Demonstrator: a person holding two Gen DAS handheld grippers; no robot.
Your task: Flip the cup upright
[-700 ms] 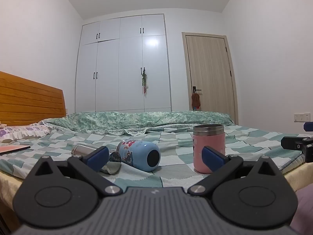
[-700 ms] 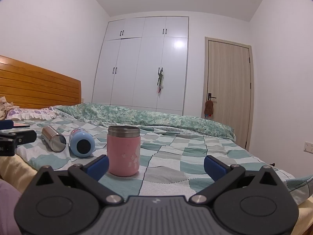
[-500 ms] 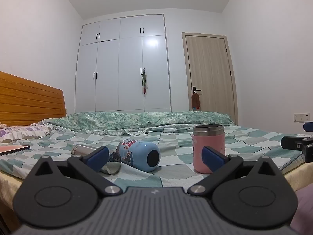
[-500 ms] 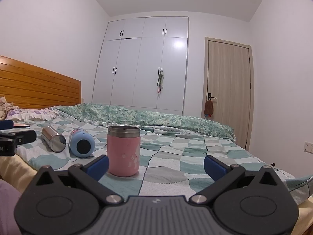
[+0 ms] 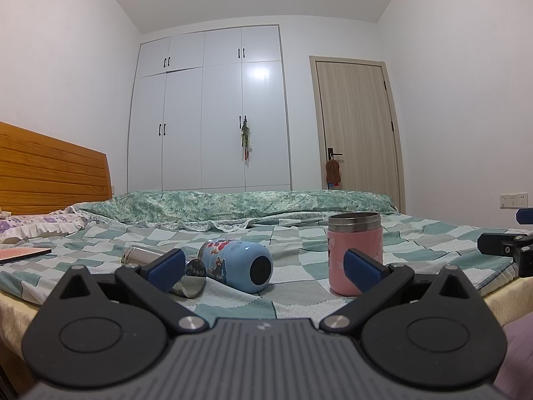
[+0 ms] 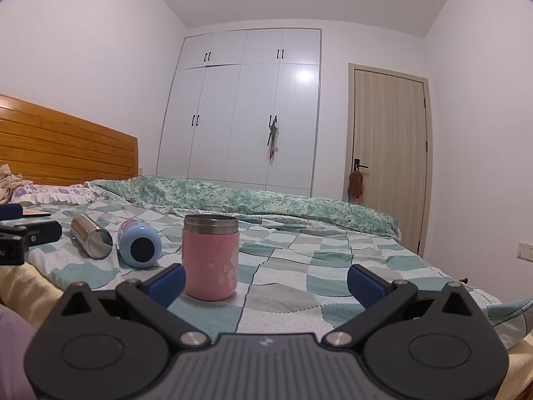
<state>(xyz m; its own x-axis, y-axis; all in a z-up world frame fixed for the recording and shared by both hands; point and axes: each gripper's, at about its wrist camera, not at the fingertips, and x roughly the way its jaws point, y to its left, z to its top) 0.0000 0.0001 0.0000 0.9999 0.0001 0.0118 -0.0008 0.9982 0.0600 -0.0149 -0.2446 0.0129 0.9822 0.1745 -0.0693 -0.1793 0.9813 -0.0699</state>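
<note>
A blue cup (image 5: 237, 268) lies on its side on the checked bedspread, base toward me; it also shows in the right wrist view (image 6: 139, 247). A steel cup (image 5: 190, 280) lies on its side left of it, also seen in the right wrist view (image 6: 90, 236). A pink cup (image 5: 353, 251) stands upright, mouth up, to the right, and shows in the right wrist view (image 6: 211, 261). My left gripper (image 5: 265, 268) is open and empty, short of the cups. My right gripper (image 6: 266, 283) is open and empty, with the pink cup by its left finger.
The bed (image 5: 299, 233) has a rolled green quilt (image 5: 250, 201) at the back and a wooden headboard (image 5: 50, 166) at left. A pink notebook (image 5: 23, 253) lies at far left. White wardrobe (image 5: 210, 113) and door (image 5: 356, 126) stand behind.
</note>
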